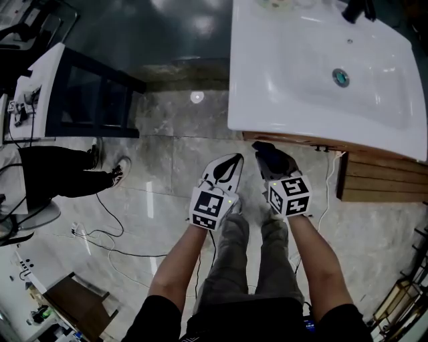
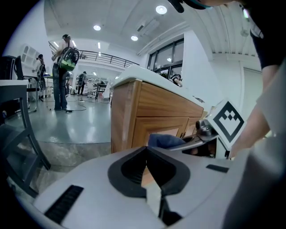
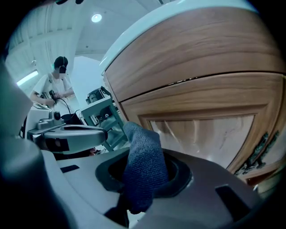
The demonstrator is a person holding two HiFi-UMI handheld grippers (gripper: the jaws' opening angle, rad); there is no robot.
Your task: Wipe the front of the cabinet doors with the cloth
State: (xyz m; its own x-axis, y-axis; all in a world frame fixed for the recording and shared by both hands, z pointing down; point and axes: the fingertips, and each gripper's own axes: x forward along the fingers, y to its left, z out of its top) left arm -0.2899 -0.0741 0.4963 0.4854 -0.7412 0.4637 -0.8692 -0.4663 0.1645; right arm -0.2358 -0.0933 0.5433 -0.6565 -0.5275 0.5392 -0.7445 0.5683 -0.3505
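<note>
Right gripper view: we hold the dark blue knitted cloth [image 3: 142, 154] pinched in the right gripper [image 3: 140, 190], near the pale wooden cabinet door [image 3: 210, 134], presumably poised for wiping; left gripper [image 2: 147, 172] closed, empty.

Bright ceiling lights [image 2: 161, 9] glare off floor [image 1: 196, 97]; fisheye corners dark.

L forearm [image 1: 179, 262] & R forearm [image 1: 322, 259] bare, stretched fwd & down, side by side. L tool [image 1: 225, 170]: jaws together, nothing betw. them. R tool [image 1: 273, 163] just beside it, jaws clamped on cloth [image 3: 143, 163].
</note>
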